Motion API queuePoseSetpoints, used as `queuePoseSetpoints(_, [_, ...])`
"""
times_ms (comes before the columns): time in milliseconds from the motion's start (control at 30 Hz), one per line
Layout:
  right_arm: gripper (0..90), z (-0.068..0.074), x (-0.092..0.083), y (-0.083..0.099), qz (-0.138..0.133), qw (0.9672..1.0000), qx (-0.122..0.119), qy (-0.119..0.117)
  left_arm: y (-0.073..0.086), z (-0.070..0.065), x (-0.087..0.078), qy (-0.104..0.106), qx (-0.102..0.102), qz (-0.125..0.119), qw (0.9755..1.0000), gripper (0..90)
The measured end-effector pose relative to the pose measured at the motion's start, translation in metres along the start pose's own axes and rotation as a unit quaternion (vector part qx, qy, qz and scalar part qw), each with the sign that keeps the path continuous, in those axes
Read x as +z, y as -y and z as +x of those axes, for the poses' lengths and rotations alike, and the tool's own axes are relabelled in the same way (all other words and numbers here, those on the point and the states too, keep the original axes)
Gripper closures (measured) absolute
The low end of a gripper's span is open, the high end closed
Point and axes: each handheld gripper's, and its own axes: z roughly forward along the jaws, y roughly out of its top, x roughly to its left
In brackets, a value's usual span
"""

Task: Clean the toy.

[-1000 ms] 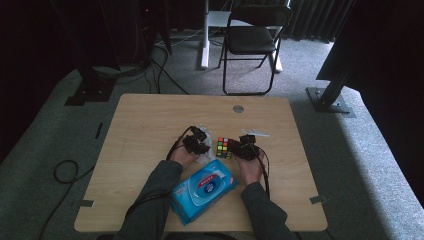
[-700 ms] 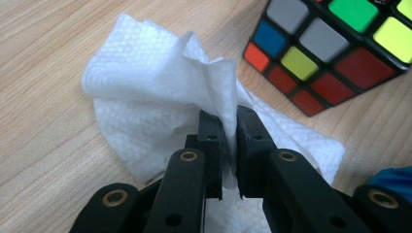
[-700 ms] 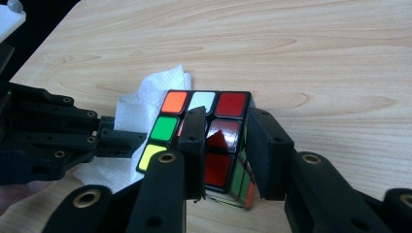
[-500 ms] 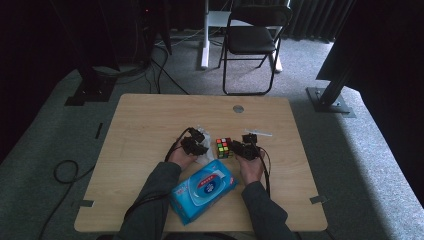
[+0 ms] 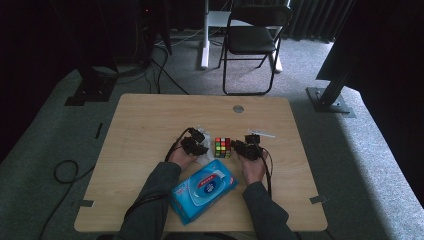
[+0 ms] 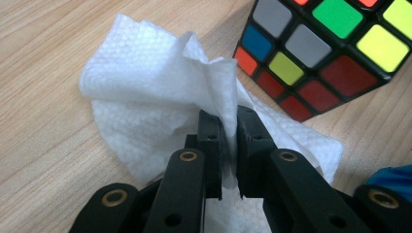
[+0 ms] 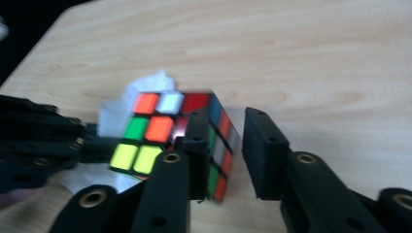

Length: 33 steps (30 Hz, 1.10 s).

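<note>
Left gripper (image 6: pixel 229 127): you pinch the white wipe (image 6: pixel 160 102) tight.
Right gripper (image 7: pixel 226 145): your jaws, just closing, grasp nothing; one touches the cube (image 7: pixel 165 131).

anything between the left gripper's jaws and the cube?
Only the white wipe, pinched in the left gripper; its folds reach toward the cube in the left gripper view. Whether it touches the cube is unclear.
</note>
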Motion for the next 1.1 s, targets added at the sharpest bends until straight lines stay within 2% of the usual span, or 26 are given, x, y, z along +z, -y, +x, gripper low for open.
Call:
queuePoseSetpoints(167, [67.8, 0.009, 0.003, -0.002, 0.005, 0.9998, -0.009, -0.014, 0.000, -0.001, -0.001, 0.000, 0.000, -0.002, 1.0000, 82.3])
queuePoseSetpoints(267, [66.9, 0.013, 0.008, 0.000, 0.019, 0.9996, -0.016, -0.014, 0.001, -0.001, -0.001, 0.001, 0.000, -0.002, 1.0000, 82.3])
queuePoseSetpoints(333, [66.4, 0.013, 0.009, 0.001, 0.019, 0.9996, -0.013, -0.015, 0.001, -0.001, -0.001, 0.001, -0.001, -0.003, 1.0000, 82.3])
queuePoseSetpoints(500, [69.5, 0.008, 0.009, 0.001, 0.020, 0.9992, 0.021, -0.026, 0.001, -0.002, -0.001, 0.001, 0.001, -0.001, 1.0000, 82.3])
queuePoseSetpoints(533, [69.5, 0.008, 0.009, 0.001, 0.020, 0.9992, 0.021, -0.026, 0.001, -0.002, -0.001, 0.001, 0.001, -0.001, 1.0000, 82.2])
queuePoseSetpoints(600, [69.6, 0.000, 0.008, 0.001, 0.017, 0.9983, 0.044, -0.034, 0.001, -0.002, -0.001, 0.002, 0.000, -0.001, 1.0000, 82.2])
queuePoseSetpoints(733, [69.6, -0.004, 0.005, 0.000, 0.015, 0.9982, 0.051, -0.027, 0.001, -0.002, -0.001, 0.002, 0.001, 0.001, 1.0000, 82.1])
queuePoseSetpoints(867, [69.6, -0.010, 0.004, 0.000, 0.013, 0.9965, 0.073, -0.039, 0.001, -0.001, 0.000, 0.003, 0.000, 0.001, 1.0000, 82.0])
queuePoseSetpoints(1000, [70.1, -0.020, 0.002, 0.001, 0.010, 0.9933, 0.100, -0.056, 0.001, -0.001, 0.000, 0.003, -0.001, 0.001, 1.0000, 82.0])
queuePoseSetpoints(1100, [70.8, -0.025, 0.001, 0.000, 0.011, 0.9923, 0.107, -0.062, 0.000, -0.001, 0.000, 0.003, 0.003, 0.003, 1.0000, 81.9])
